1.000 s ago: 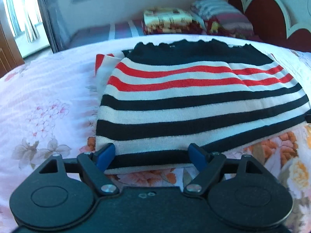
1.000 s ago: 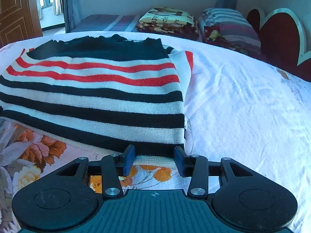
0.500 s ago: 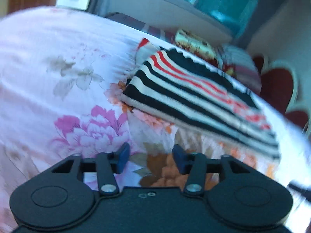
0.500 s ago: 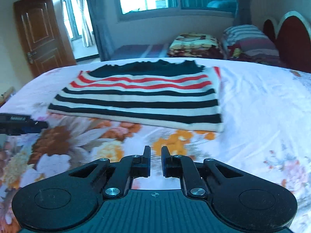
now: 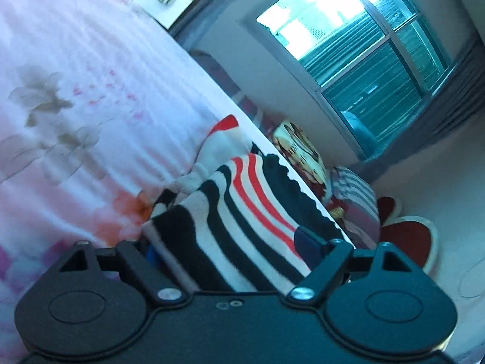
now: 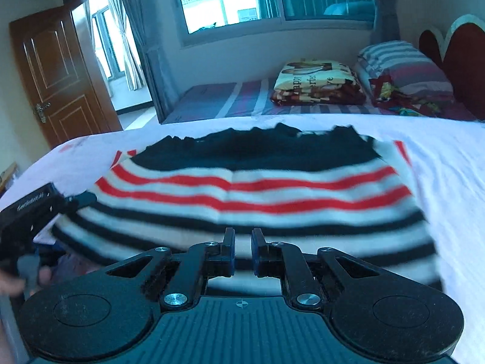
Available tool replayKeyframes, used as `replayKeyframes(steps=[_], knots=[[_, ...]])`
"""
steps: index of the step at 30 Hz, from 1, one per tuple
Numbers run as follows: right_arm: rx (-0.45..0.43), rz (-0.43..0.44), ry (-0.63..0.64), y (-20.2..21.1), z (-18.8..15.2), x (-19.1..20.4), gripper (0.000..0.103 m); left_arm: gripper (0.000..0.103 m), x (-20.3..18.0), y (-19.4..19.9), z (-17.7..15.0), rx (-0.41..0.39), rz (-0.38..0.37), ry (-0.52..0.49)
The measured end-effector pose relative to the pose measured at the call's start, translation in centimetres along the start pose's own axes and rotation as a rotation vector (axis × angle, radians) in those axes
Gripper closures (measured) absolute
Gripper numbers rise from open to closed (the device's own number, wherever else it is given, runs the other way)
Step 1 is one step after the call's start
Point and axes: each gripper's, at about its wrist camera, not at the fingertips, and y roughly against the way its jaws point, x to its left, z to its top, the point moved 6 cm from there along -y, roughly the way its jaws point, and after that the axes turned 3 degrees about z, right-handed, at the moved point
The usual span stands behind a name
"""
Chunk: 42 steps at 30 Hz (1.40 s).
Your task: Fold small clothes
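The left gripper (image 5: 227, 242) has been rolled and its jaws are opening around the striped sweater's (image 5: 242, 212) end. The right gripper (image 6: 242, 250) has been narrowed, empty, the sweater lying toward twelve o'clock.

My left view is smeared by motion, and the sweater (image 5: 242, 212) hides the left gripper (image 5: 230, 248)'s near pad, so I can't tell contact. In my right view the sweater's near edge sits behind the right gripper (image 6: 242, 251), stripes blurred.
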Motion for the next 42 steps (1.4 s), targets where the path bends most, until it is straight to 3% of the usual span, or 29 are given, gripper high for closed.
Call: replayKeyframes(steps=[1,5,7,9,11,12,13,15,18,20,28,31,38,42], knots=[[0.005,-0.002,0.002,-1.0,0.4,0.2,0.091,0.026,-0.1,-0.3,0.1,-0.005,-0.006,0.014],[0.016,0.003,0.006,-3.7,1.7,0.9,0.091,0.071,1.9,-1.5,1.1,0.026,-0.022,0.150],[0.021,0.002,0.016,-4.5,1.9,1.0,0.091,0.076,2.6,-2.3,1.4,0.047,-0.035,0.182],[0.032,-0.007,0.026,-5.2,1.9,1.0,0.091,0.076,2.3,-2.8,1.5,0.057,-0.030,0.129],[0.056,-0.017,0.037,-5.9,1.5,1.0,0.091,0.085,2.3,-2.8,1.5,0.066,-0.034,0.111],[0.078,-0.021,0.045,-6.2,1.3,0.9,0.091,0.085,2.4,-2.5,1.6,0.074,-0.054,0.162],[0.103,-0.024,0.053,-6.6,1.0,0.7,0.091,0.086,2.5,-1.7,2.1,0.054,-0.122,0.237],[0.097,-0.010,0.063,-6.6,0.7,0.4,0.091,0.086,2.3,-0.2,2.7,0.007,-0.163,0.238],[0.086,0.006,0.064,-6.8,0.3,0.1,0.091,0.086,3.8,-1.3,1.5,0.037,-0.074,0.247],[0.083,0.012,0.076,-6.8,0.2,0.1,0.091,0.084,4.4,-1.4,1.2,0.026,-0.083,0.250],[0.071,0.093,0.061,-6.2,1.4,-0.6,0.091,0.081,3.1,-1.1,0.9,-0.014,-0.001,0.213],[0.104,0.087,0.100,-6.9,0.6,-0.2,0.091,0.082,3.0,-0.7,0.9,-0.013,0.004,0.209],[0.029,0.086,0.015,-6.4,1.2,-1.2,0.095,0.084,2.2,-0.5,1.2,0.000,0.009,0.198],[0.071,0.092,0.038,-7.8,1.2,-1.1,0.095,0.084,2.4,-0.7,1.3,-0.001,0.011,0.189]])
